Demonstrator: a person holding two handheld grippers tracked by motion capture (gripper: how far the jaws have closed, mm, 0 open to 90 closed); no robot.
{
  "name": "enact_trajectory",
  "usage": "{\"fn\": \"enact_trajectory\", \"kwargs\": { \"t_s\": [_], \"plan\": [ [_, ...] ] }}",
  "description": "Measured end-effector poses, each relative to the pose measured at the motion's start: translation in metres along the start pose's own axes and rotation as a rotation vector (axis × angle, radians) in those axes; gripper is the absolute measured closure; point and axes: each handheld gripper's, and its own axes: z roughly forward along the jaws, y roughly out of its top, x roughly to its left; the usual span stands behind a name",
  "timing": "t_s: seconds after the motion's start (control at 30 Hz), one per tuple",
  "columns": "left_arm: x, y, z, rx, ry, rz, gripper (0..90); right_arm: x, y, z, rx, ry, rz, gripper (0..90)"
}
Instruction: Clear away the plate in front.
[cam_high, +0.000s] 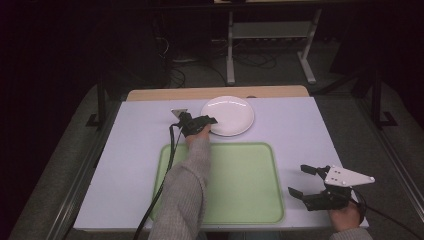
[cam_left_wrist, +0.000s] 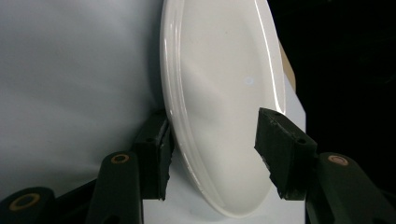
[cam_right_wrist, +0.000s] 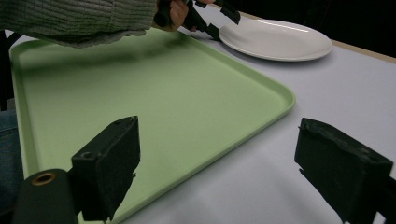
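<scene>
Dim room, lit tabletop, soft low-resolution frames.

The white plate (cam_high: 228, 115) I'm working with is round, glossy and bare, lying flat on the pale tabletop just past the far edge of the green tray (cam_high: 250, 175). My left gripper's (cam_high: 206, 123) parted jaws straddle its near-left rim.

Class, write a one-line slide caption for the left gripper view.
Open left tool straddling the near rim of a white plate on the white table.
</scene>
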Motion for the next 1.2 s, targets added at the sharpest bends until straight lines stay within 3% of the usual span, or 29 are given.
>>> {"fn": "enact_trajectory", "kwargs": {
  "t_s": [0.17,0.37,0.63,0.77,0.87,0.97,1.2],
  "plan": [
    [0.001,0.0,0.001,-0.013,-0.004,-0.037,47.9,0.0,0.0,0.0,-0.002,0.002,-0.001,13.4],
    [0.006,-0.001,0.002,-0.028,0.009,-0.078,60.6,0.0,0.0,0.0,-0.004,0.003,-0.002,13.4],
    [0.013,-0.002,0.002,-0.033,0.026,-0.087,79.7,0.0,0.0,-0.001,-0.008,0.002,-0.003,13.4],
    [0.013,-0.001,0.003,-0.033,0.019,-0.104,81.9,0.0,0.0,-0.001,-0.009,0.001,-0.003,13.4],
    [0.016,0.0,0.003,-0.026,-0.004,-0.114,83.0,0.0,0.0,-0.001,-0.01,0.0,-0.004,13.4],
    [0.02,0.001,0.002,-0.039,-0.06,-0.135,85.9,0.0,0.0,-0.001,-0.012,-0.002,-0.001,13.4],
    [0.021,0.001,0.001,-0.058,-0.114,-0.145,86.7,-0.001,0.0,-0.003,-0.014,-0.006,-0.001,13.4]
  ]
}}
